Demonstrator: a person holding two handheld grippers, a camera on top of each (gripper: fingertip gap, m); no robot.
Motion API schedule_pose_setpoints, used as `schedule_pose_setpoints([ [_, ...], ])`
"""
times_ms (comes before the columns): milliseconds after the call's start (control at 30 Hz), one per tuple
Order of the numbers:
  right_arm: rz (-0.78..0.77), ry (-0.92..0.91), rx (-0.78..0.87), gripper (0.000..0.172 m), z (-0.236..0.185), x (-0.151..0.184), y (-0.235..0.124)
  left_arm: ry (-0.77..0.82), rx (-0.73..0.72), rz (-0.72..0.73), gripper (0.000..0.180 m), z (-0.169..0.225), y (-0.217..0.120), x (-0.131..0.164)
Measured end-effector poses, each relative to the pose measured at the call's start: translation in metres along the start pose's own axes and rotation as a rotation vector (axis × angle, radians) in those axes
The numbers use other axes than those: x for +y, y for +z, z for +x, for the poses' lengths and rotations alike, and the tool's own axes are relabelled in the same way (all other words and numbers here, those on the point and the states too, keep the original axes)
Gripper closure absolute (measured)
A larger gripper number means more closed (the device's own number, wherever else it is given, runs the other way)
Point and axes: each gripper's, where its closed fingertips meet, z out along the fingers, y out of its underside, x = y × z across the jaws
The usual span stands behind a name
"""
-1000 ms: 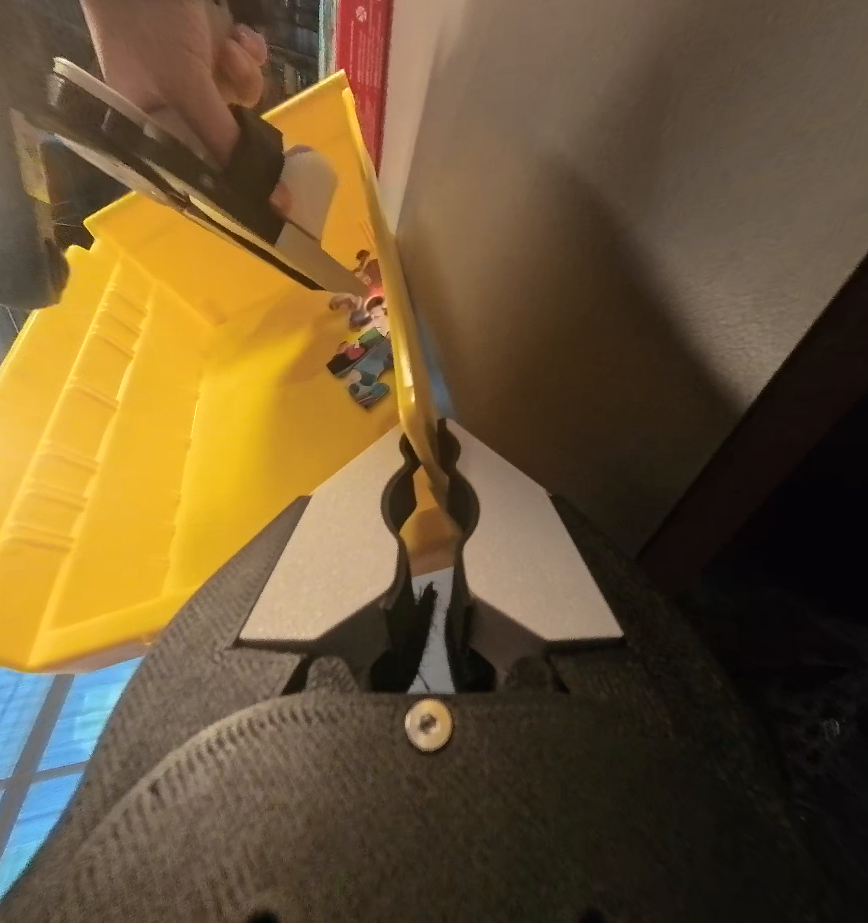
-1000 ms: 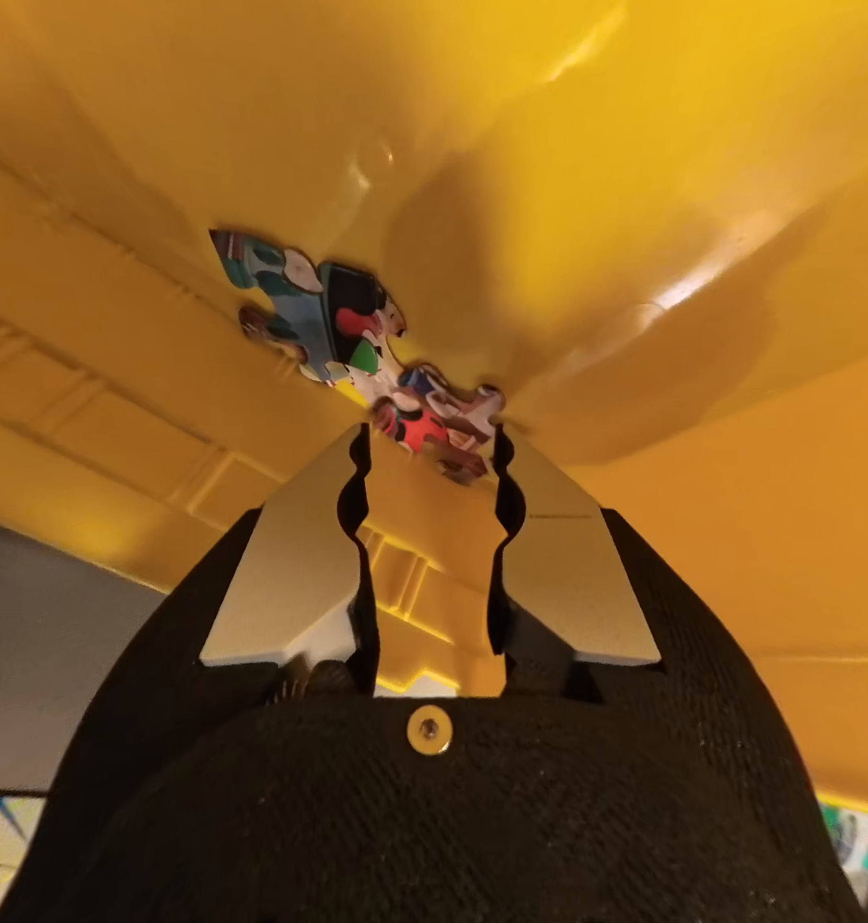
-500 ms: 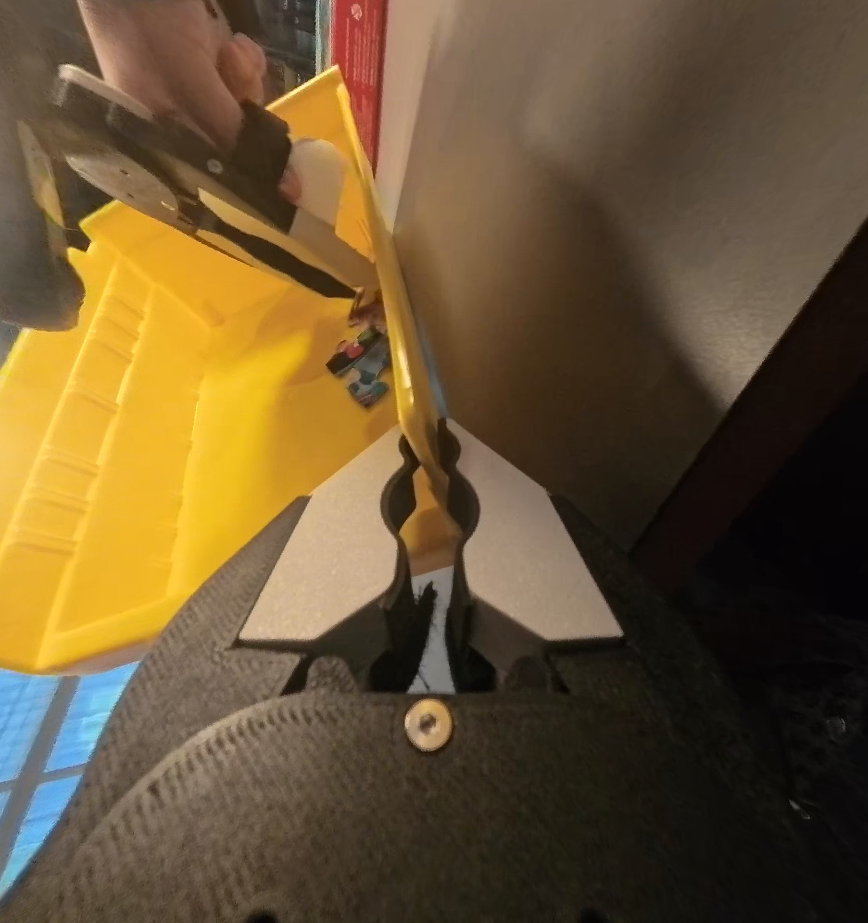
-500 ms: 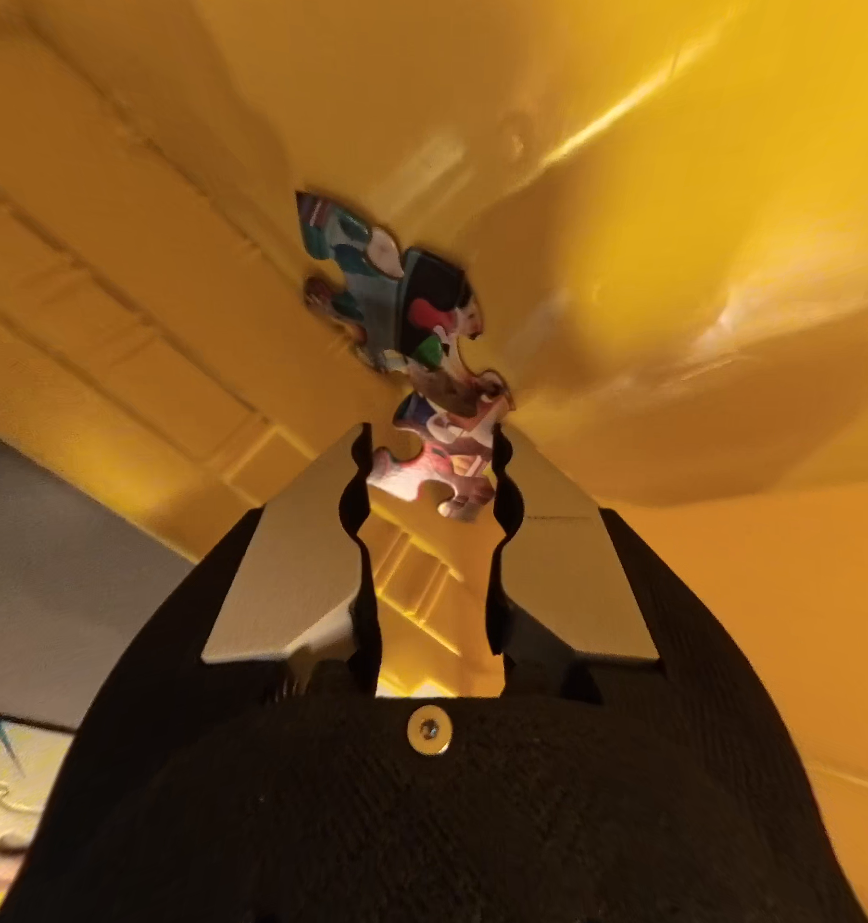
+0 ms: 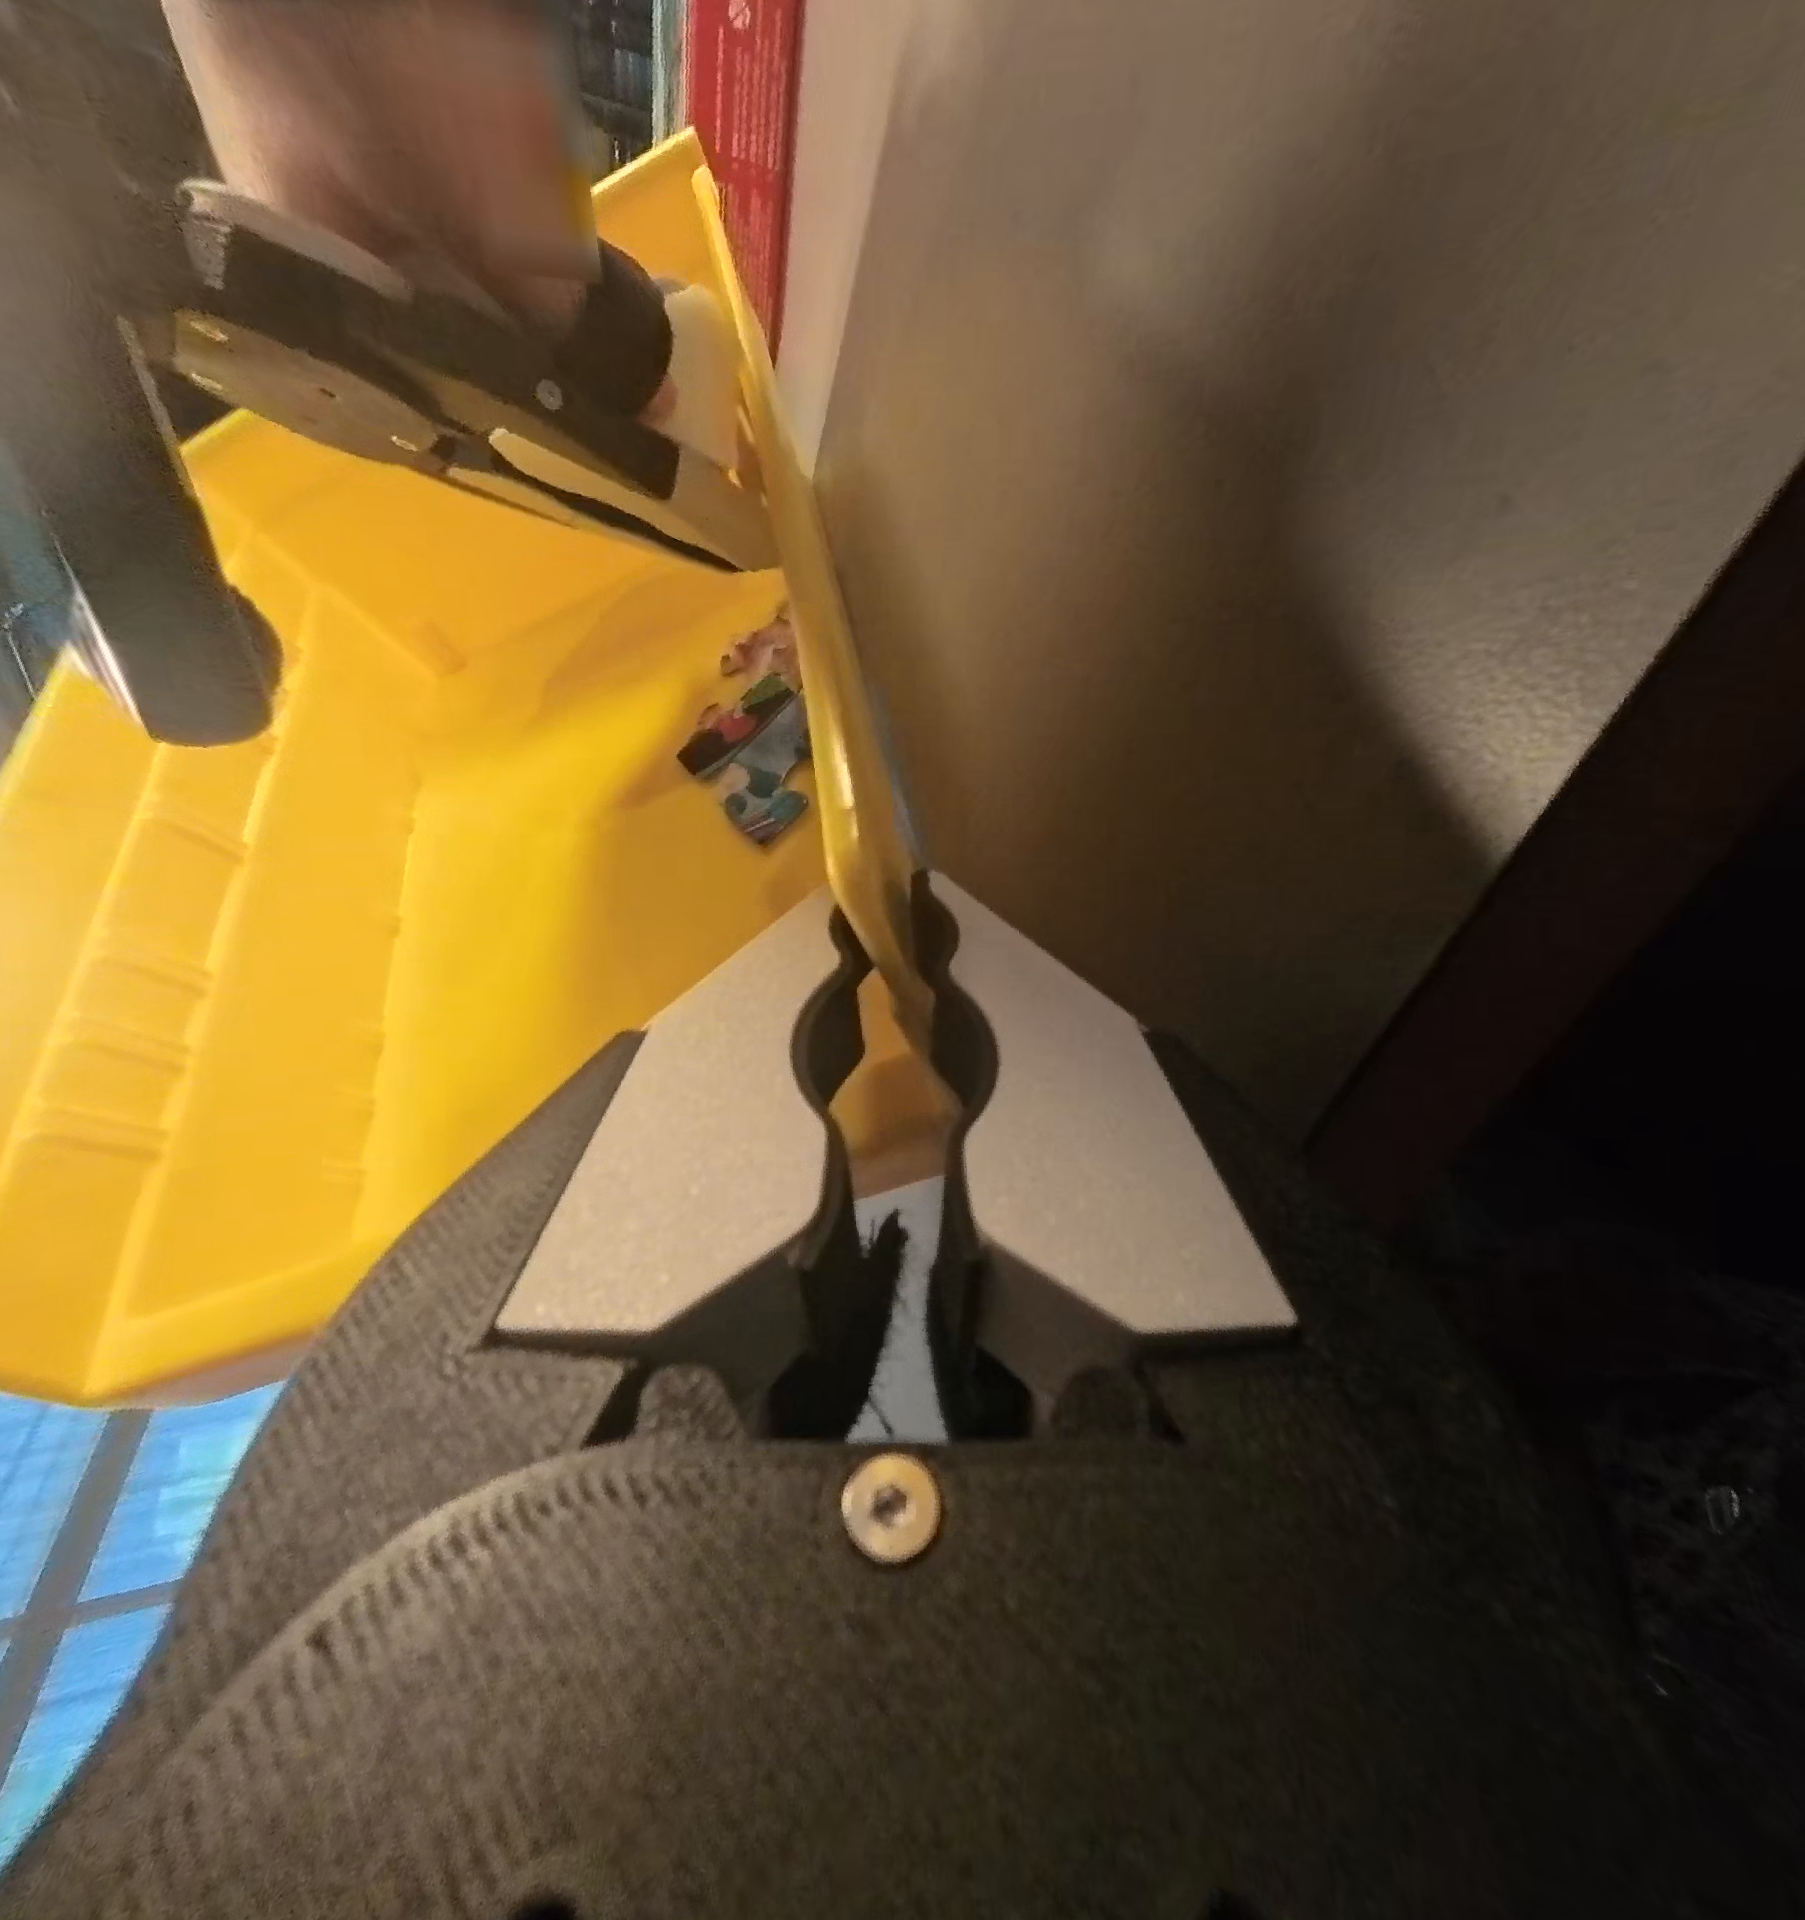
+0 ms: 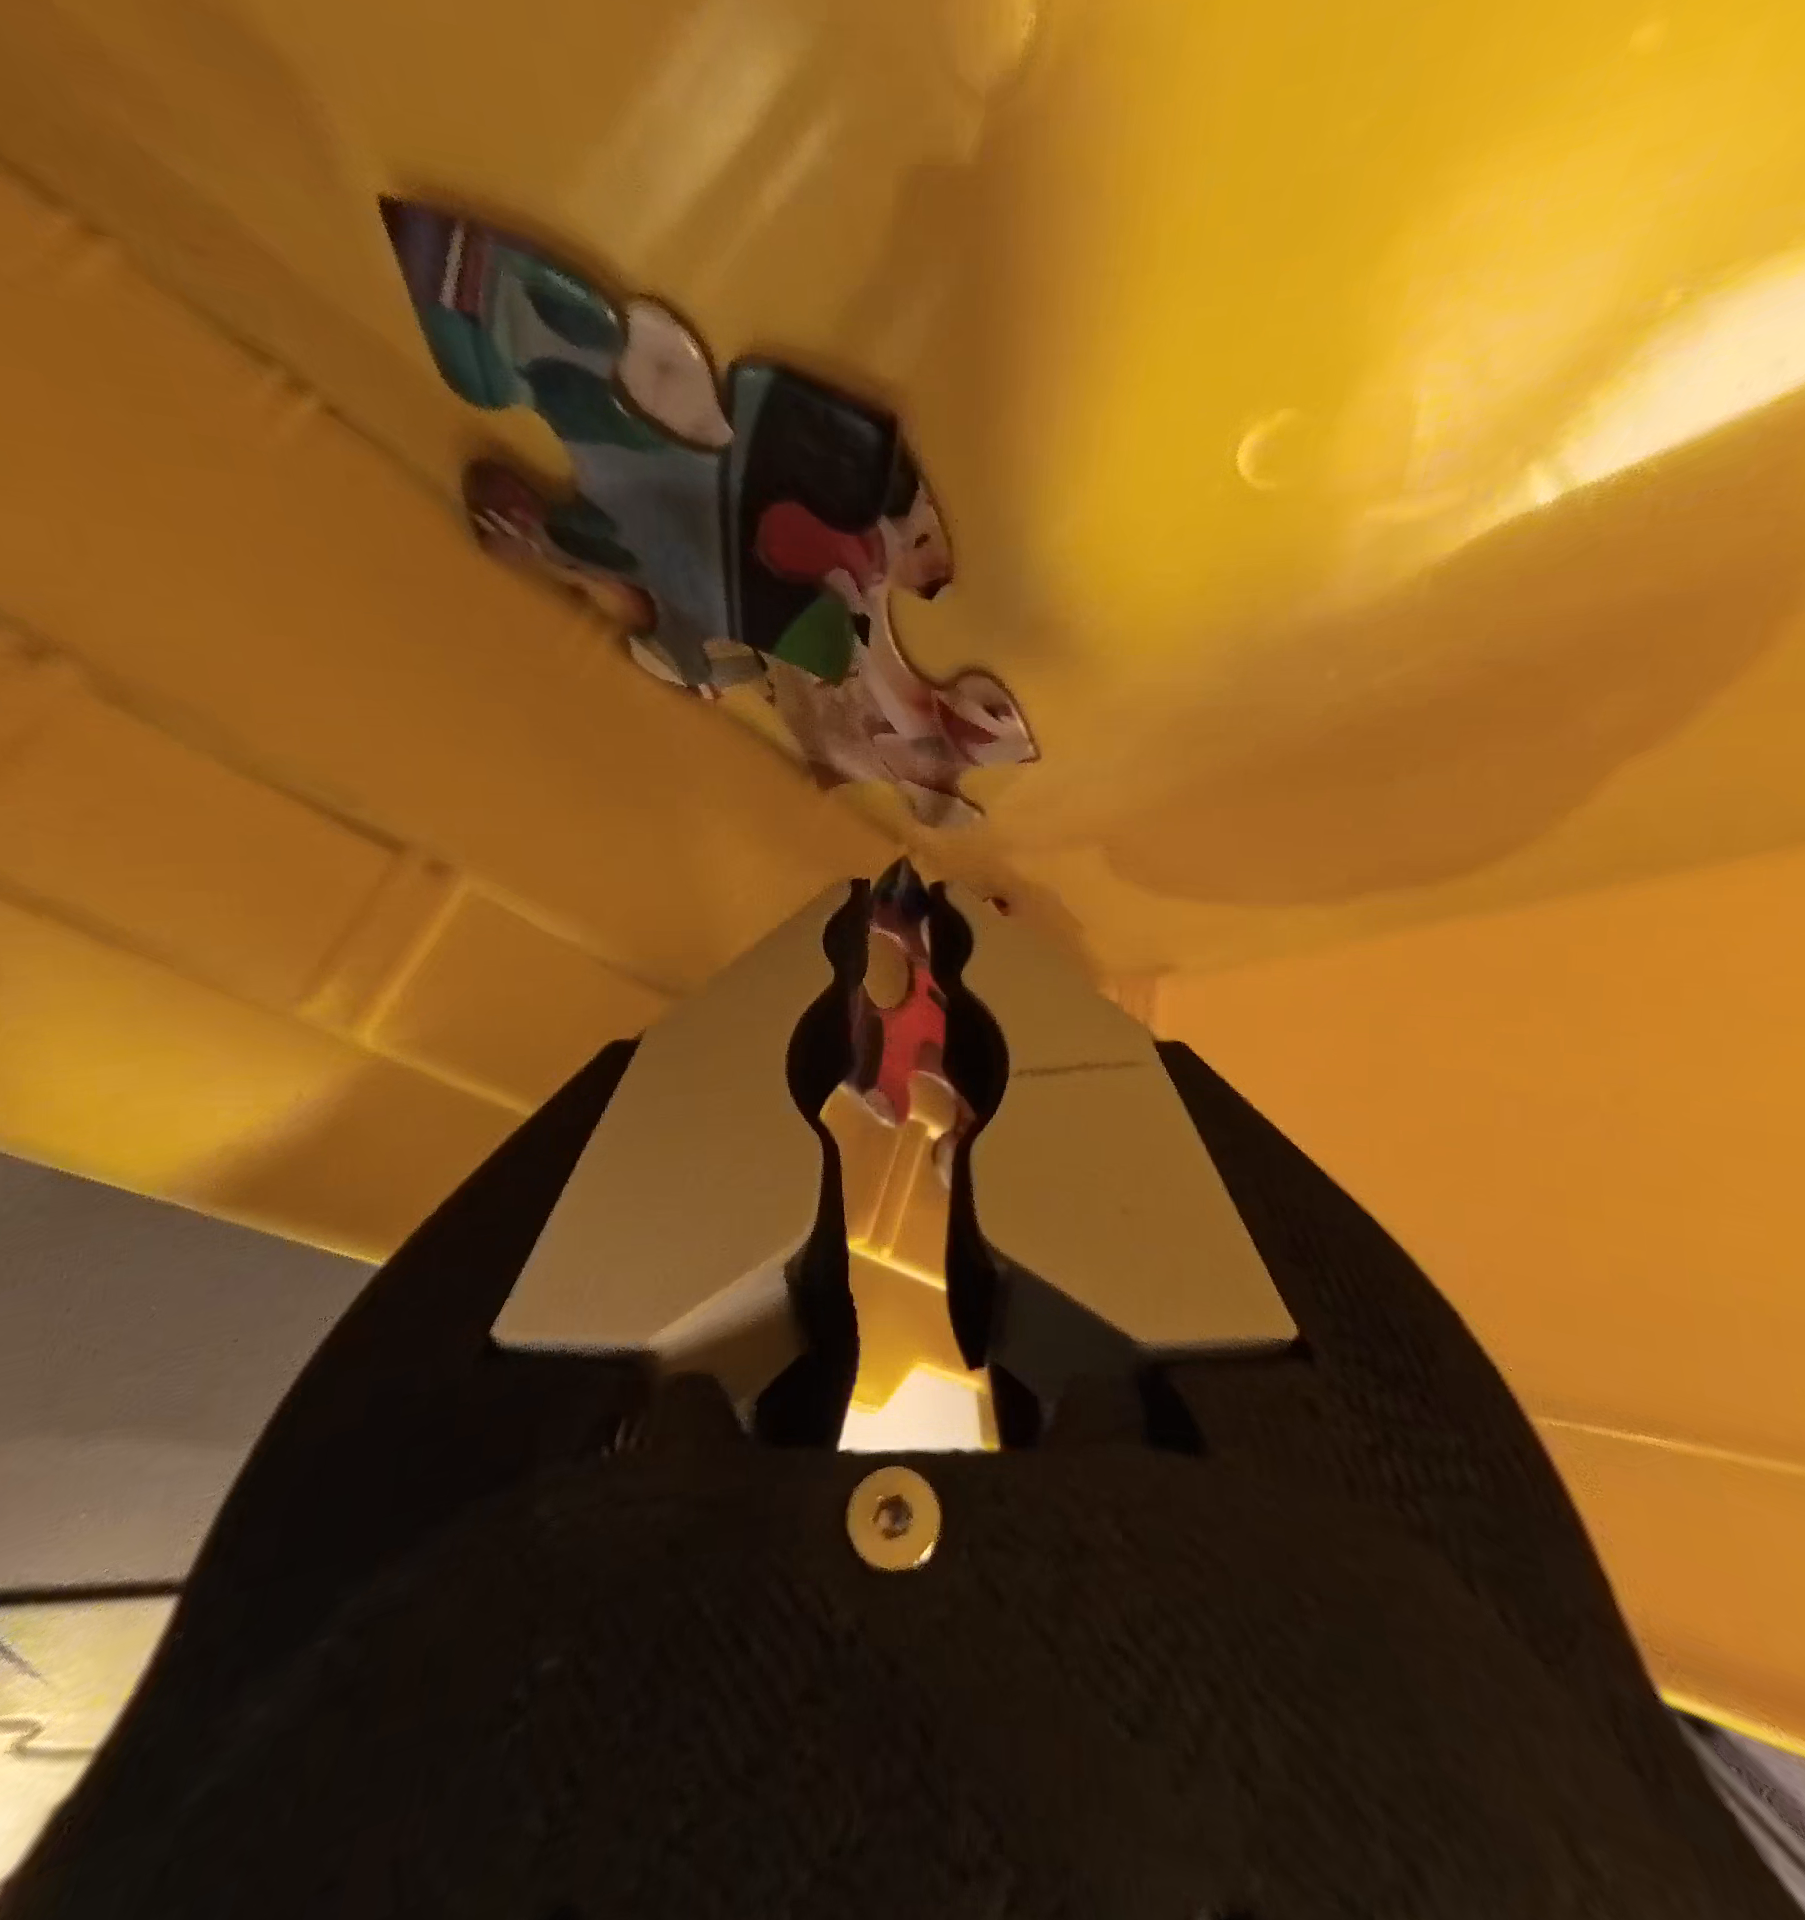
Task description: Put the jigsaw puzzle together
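Observation:
My left gripper [image 5: 890, 935] is shut on the rim of a yellow plastic bin [image 5: 254, 935] and holds it tilted beside a grey wall. My right gripper [image 6: 898, 914] reaches into the bin [image 6: 1293, 312] and is shut on a colourful puzzle piece [image 6: 903, 1013], which stands edge-on between its pads. Other joined puzzle pieces [image 6: 752, 520] lie on the bin's inner surface just beyond its tips. In the left wrist view the right gripper [image 5: 711, 540] shows inside the bin, held by a hand, with the loose puzzle pieces [image 5: 752, 769] below it.
A grey wall [image 5: 1293, 416] stands right of the bin. A red box [image 5: 752, 125] is at the top behind it. A blue patterned surface [image 5: 46, 1558] lies below left. A dark panel [image 5: 1656, 935] is at the right. Some 15 cm of space lies between my two pairs of fingers.
My right gripper has closed from wide open onto one puzzle piece and pushed deeper toward the bin's corner. My left gripper keeps its hold on the bin rim.

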Motion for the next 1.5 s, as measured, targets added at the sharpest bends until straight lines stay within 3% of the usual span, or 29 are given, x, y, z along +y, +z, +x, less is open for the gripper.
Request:
schedule_pose_setpoints([
  [200,0.090,0.092,0.015,0.170,0.006,-0.007,-0.016,-0.018,0.004,-0.001,0.175,-0.001,-0.001,0.001],
  [400,0.352,0.210,0.030,0.172,0.019,-0.021,-0.065,-0.054,0.008,-0.004,0.175,-0.003,-0.001,0.001],
  [533,0.575,0.300,0.072,0.172,0.032,-0.025,-0.108,-0.195,0.041,0.010,0.174,-0.011,-0.001,-0.001],
  [667,0.804,0.400,0.125,0.172,0.044,-0.017,-0.158,-0.453,0.122,0.025,0.171,-0.028,0.004,0.006],
  [767,0.964,0.442,0.185,0.172,0.043,0.003,-0.205,-0.673,0.233,0.067,0.171,-0.039,0.010,0.015],
  [967,1.033,0.506,0.368,0.172,0.011,0.081,-0.264,-0.728,0.316,0.016,0.171,-0.049,0.032,0.041],
  [1067,1.081,0.526,0.433,0.172,-0.025,0.119,-0.280,-0.714,0.156,0.041,0.155,-0.075,0.034,0.039],
  [1167,1.114,0.518,0.489,0.172,-0.064,0.149,-0.283,-0.709,-0.068,0.270,0.148,-0.131,0.000,0.007],
  [1233,1.145,0.495,0.463,0.172,-0.091,0.158,-0.278,-0.763,-0.043,0.447,0.145,-0.150,-0.019,-0.033],
  [1367,1.252,0.461,0.362,0.172,-0.129,0.156,-0.266,-0.904,0.356,0.804,0.130,-0.126,-0.034,-0.152],
  [1500,1.347,0.393,0.273,0.172,-0.154,0.143,-0.267,-0.891,0.603,0.897,0.123,-0.078,-0.023,-0.229],
])
